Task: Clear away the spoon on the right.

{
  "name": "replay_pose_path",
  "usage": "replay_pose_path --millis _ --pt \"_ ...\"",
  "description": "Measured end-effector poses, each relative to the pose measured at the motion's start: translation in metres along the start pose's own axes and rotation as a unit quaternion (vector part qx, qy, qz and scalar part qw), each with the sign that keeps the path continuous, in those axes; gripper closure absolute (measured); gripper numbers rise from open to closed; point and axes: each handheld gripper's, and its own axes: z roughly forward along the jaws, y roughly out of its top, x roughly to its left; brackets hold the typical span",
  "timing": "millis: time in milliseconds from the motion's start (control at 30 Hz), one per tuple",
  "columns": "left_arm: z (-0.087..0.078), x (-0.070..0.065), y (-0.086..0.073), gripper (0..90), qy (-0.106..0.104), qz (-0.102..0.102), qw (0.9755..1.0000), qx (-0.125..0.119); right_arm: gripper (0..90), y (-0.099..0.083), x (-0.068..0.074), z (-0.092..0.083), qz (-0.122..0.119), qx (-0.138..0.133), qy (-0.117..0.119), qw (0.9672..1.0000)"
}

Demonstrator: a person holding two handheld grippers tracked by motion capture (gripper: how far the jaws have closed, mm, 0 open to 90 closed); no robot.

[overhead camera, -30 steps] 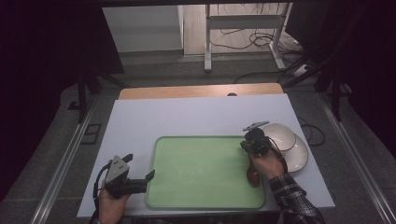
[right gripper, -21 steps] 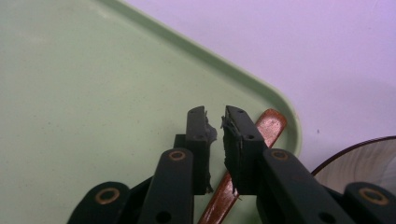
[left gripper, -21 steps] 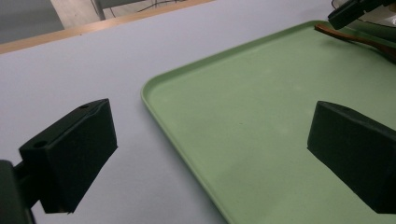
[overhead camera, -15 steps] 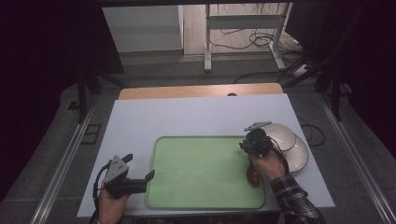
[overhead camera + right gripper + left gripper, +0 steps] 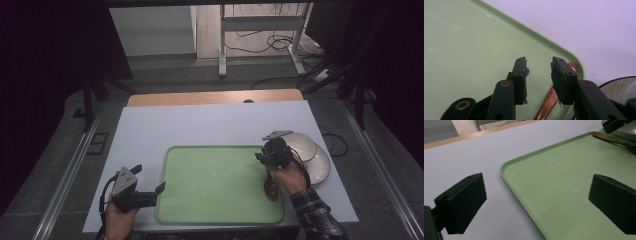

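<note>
Right gripper (image 5: 539, 75) jaws, just opening, stand apart above the wooden spoon (image 5: 549, 102); left gripper (image 5: 536, 202) jaws gape, empty.

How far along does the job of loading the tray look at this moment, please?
Done: a wooden spoon lies on the green tray near its right edge. In hand: the right gripper sits just above the spoon's handle, its jaws just opening, with nothing between them. The left gripper waits open at the tray's left edge. Left: probably the two plates stacked on the table beside the tray, not yet touched.
</note>
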Motion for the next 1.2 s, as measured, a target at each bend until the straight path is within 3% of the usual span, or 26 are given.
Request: replay_pose_path --millis 533,1200 --pt "0.000 0.000 0.000 1.2 0.000 0.000 1.0000 -0.001 52.0 0.000 0.002 -0.014 -0.003 -0.024 0.000 0.9997" --pt "0.000 0.000 0.000 1.2 0.000 0.002 1.0000 0.000 33.9 -0.006 0.002 -0.024 -0.006 -0.049 0.019 0.9986"
